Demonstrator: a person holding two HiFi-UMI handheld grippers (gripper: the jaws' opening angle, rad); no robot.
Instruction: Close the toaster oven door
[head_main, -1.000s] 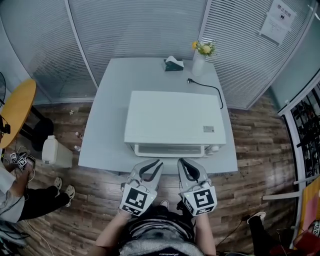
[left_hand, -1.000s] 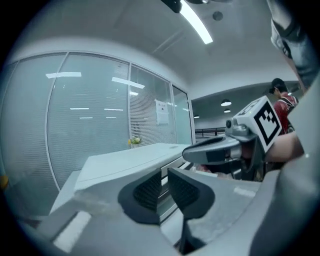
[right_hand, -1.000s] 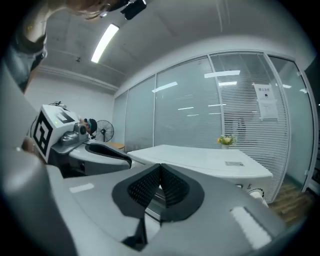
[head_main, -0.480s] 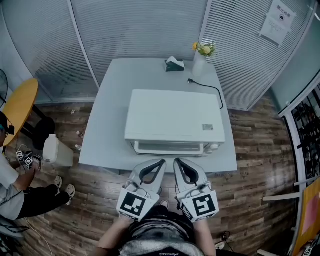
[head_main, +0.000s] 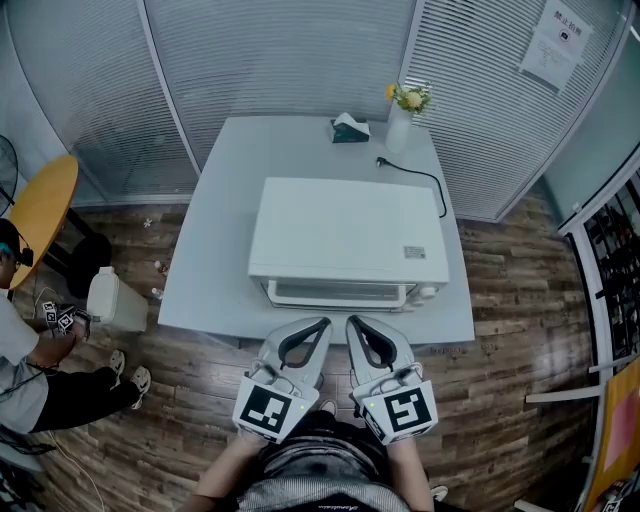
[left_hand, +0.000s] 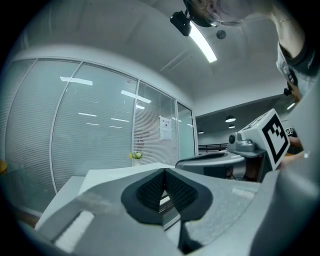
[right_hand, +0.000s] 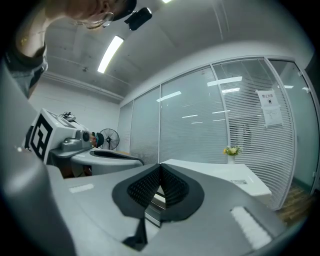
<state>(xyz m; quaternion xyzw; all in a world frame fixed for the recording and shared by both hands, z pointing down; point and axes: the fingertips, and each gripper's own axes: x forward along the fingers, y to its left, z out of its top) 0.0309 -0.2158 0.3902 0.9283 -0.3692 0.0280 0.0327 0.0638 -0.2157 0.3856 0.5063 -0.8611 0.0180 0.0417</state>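
A white toaster oven (head_main: 348, 235) stands in the middle of a pale table (head_main: 215, 240). Its door (head_main: 340, 293) faces me and lies flush with the oven's front. Both grippers hover side by side just off the table's front edge, below the door and touching nothing. My left gripper (head_main: 320, 325) is shut and empty; its ribbed pads (left_hand: 155, 187) meet in the left gripper view, with the oven (left_hand: 112, 175) behind them. The right gripper (head_main: 351, 323) is also shut and empty, pads (right_hand: 172, 186) pressed together, the oven (right_hand: 225, 177) beyond them.
At the table's back stand a tissue box (head_main: 348, 128) and a vase of yellow flowers (head_main: 403, 108); a black power cable (head_main: 422, 180) runs behind the oven. On the floor at left are a white bin (head_main: 110, 303), a seated person (head_main: 30, 375) and an orange round table (head_main: 40, 215). Blinds-covered glass walls enclose the back.
The left gripper's jaws have closed. Both grippers have drawn back a little from the oven towards me. The person at left has shifted.
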